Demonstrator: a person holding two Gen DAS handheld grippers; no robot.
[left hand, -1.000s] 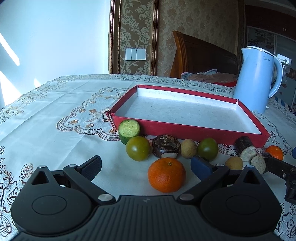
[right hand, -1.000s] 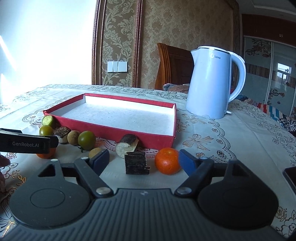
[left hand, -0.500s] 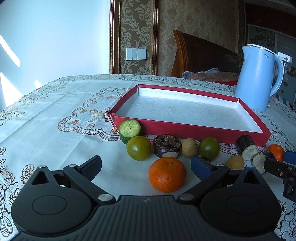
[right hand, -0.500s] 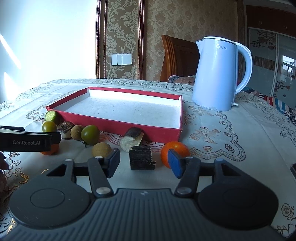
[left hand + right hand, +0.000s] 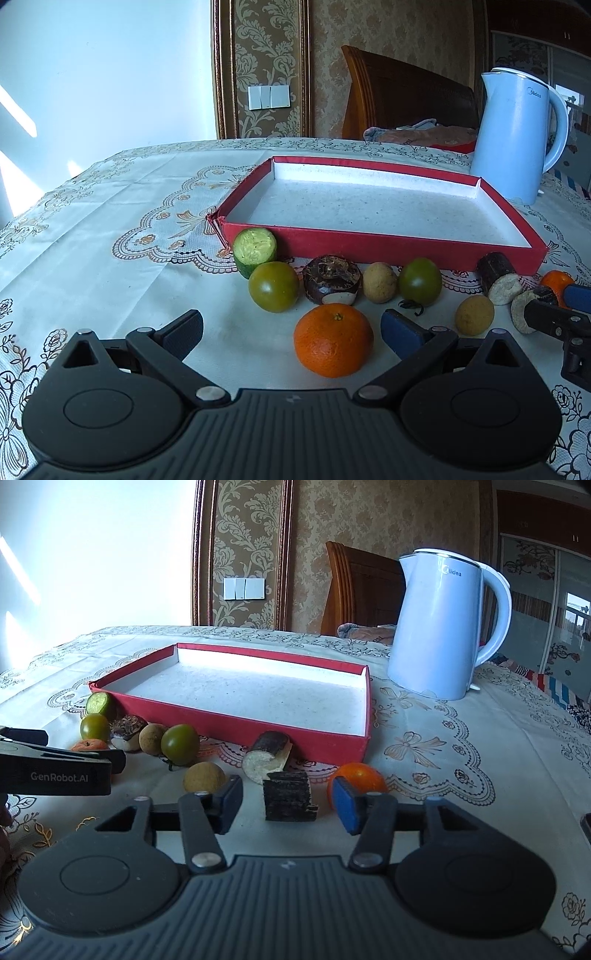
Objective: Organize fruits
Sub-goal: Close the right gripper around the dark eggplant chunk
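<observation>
An empty red tray (image 5: pixel 384 245) (image 5: pixel 236 723) lies on the table with fruits lined along its near side. In the left wrist view my open left gripper (image 5: pixel 291 328) sits low, with a big orange (image 5: pixel 333 339) between its fingers, untouched. Behind it are a cucumber piece (image 5: pixel 255 251), two green tomatoes (image 5: pixel 274 287) (image 5: pixel 420 282), a water chestnut (image 5: pixel 331 280) and longans (image 5: pixel 379 282). In the right wrist view my open right gripper (image 5: pixel 288 803) straddles a dark sugarcane chunk (image 5: pixel 290 795); a small orange (image 5: pixel 360 777) sits behind its right finger.
A pale blue kettle (image 5: pixel 439 627) stands right of the tray, and a wooden chair (image 5: pixel 402 99) is behind the table. Another sugarcane piece (image 5: pixel 267 755) and a longan (image 5: pixel 204 777) lie near the right gripper. The left gripper's body (image 5: pixel 55 771) shows at left.
My right gripper has moved forward and narrowed around the sugarcane chunk. The left gripper has shifted only slightly.
</observation>
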